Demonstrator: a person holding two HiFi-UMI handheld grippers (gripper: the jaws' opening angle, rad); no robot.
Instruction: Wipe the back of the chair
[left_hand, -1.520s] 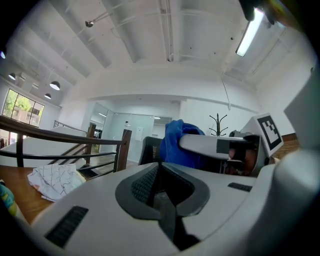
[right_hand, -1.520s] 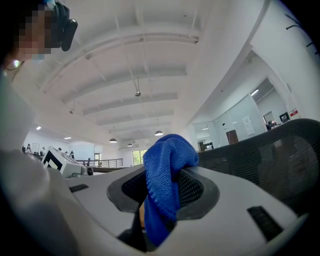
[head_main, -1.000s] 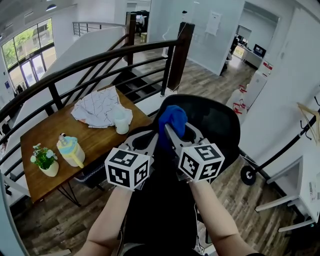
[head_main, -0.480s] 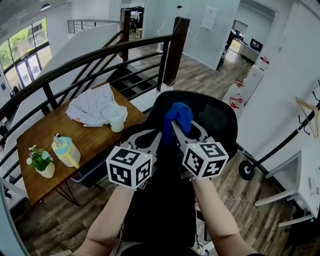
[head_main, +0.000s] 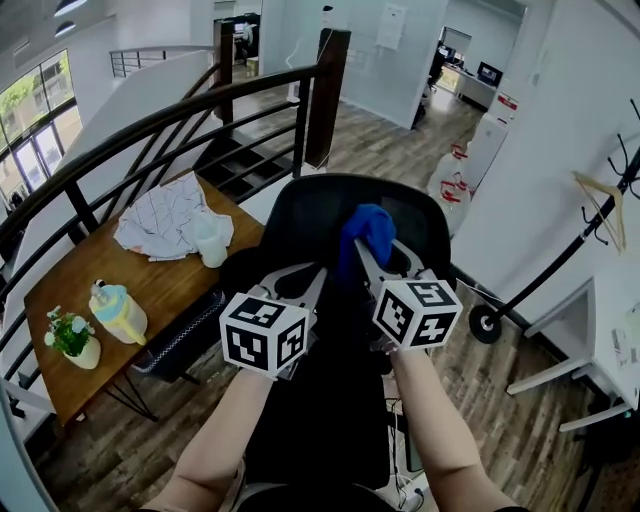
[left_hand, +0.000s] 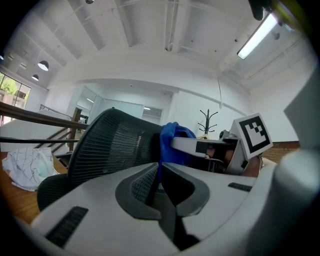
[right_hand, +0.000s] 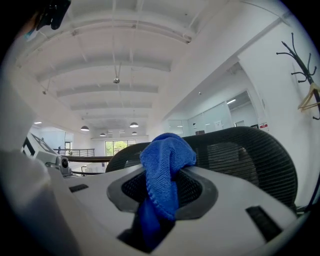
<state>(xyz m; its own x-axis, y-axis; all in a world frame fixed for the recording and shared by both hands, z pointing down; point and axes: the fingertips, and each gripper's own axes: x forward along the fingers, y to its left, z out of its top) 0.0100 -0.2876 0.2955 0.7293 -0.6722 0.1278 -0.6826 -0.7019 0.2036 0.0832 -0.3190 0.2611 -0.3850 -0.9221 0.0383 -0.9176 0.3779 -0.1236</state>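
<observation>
On the wooden table (head_main: 60, 300) a small white pot (head_main: 78, 352) held a green plant, a yellow jug (head_main: 118, 312) wore a pale blue lid that hid its contents, and a white cup (head_main: 211, 241) stood beside a crumpled patterned sheet (head_main: 160, 218). A dark curved railing (head_main: 150, 125) ran behind the table. The chair back (head_main: 310, 215), black mesh with a rounded top, stood just beside the table's near corner. The right gripper (right_hand: 161, 192) had its jaws clamped on a blue cloth (right_hand: 165, 160), bunched above the tips and held against the upper mesh. The left gripper (left_hand: 160, 170) had its jaws together, empty, just beside the right one.
</observation>
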